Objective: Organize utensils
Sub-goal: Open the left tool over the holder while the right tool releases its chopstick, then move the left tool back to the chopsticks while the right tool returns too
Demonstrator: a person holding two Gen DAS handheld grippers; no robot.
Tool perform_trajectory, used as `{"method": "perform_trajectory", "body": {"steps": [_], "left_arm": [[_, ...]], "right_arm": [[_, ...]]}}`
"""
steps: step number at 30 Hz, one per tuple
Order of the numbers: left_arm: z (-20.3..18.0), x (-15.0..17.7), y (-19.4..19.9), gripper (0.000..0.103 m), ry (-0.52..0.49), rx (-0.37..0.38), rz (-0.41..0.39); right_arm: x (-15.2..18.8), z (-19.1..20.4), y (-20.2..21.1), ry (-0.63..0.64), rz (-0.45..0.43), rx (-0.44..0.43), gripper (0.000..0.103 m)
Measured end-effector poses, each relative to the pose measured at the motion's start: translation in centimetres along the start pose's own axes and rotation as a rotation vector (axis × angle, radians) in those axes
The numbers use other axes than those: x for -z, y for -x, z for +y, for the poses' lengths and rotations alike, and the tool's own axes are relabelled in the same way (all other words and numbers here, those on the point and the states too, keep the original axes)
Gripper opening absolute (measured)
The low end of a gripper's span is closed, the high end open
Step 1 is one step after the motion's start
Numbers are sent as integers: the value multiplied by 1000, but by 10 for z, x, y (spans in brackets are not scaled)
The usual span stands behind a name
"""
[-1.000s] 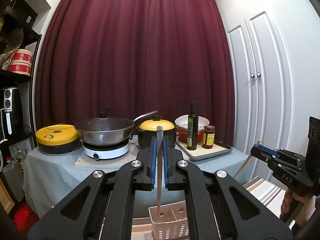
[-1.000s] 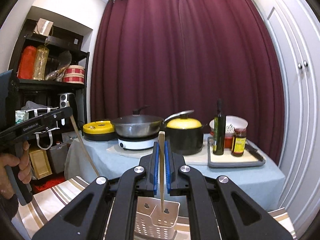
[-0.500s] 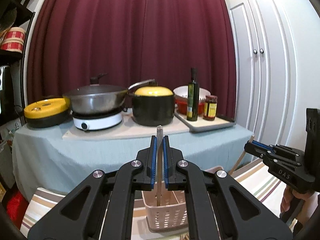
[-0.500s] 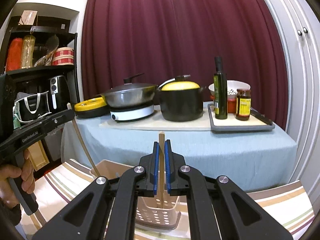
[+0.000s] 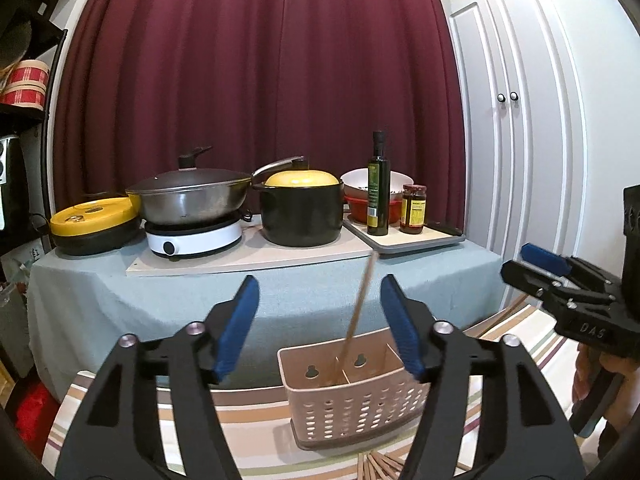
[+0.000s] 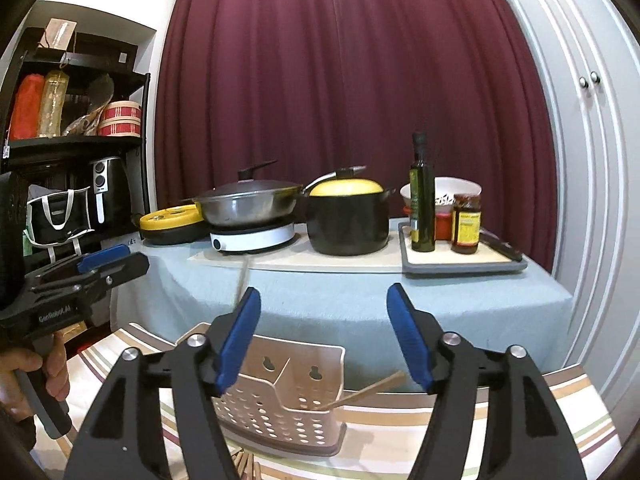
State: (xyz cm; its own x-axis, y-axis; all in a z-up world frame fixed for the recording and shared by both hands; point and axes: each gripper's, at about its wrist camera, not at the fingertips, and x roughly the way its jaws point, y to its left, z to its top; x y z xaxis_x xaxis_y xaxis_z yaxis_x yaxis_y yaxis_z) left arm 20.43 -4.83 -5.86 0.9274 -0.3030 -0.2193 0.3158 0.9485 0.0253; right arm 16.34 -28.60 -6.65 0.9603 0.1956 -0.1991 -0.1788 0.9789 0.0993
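The left hand-held gripper (image 5: 320, 322) has its blue-padded jaws spread wide with nothing between them, poised above a pink perforated utensil basket (image 5: 360, 400) that stands on a striped cloth (image 5: 256, 428) covering the near desk. One wooden chopstick (image 5: 358, 312) stands in the basket's left compartment, leaning so that its top tilts to the right, clear of both pads. The right hand-held gripper (image 6: 324, 338) is likewise wide open and empty over the same basket (image 6: 280, 396). In its view another chopstick (image 6: 366, 390) lies slanted in the right compartment, its upper end sticking out past the rim. More chopsticks (image 5: 378, 468) lie in a loose pile on the cloth at the near edge, just in front of the basket. Behind, a second desk under a pale blue cover (image 5: 120, 292) carries a wok (image 5: 192, 196), a black pot with a yellow lid (image 5: 302, 210), an oil bottle (image 5: 378, 188) and a sauce jar (image 5: 414, 210).
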Motion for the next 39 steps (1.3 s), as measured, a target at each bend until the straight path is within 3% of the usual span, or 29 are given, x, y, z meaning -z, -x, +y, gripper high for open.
{"method": "perform_trajectory", "body": {"steps": [5,10,14,23,27,39], "left_arm": [[0,5,24,72,-1,-22,-4],[0,28,47,73,7,-51,41],[0,59,66,73,14,-86,87],[3,128,96,73,36,-148,225],[7,149,106,73,50,-162,276],[6,172,118,73,61,-162,327]], "right_arm": [[0,1,29,20,-24,25,68],[21,-1,56,24,17,38,68],[57,-4,78,25,78,57,67],[151,-9,107,-21,279,54,49],[177,-10,112,-25,345,53,44],[200,-3,112,10,391,41,43]]}}
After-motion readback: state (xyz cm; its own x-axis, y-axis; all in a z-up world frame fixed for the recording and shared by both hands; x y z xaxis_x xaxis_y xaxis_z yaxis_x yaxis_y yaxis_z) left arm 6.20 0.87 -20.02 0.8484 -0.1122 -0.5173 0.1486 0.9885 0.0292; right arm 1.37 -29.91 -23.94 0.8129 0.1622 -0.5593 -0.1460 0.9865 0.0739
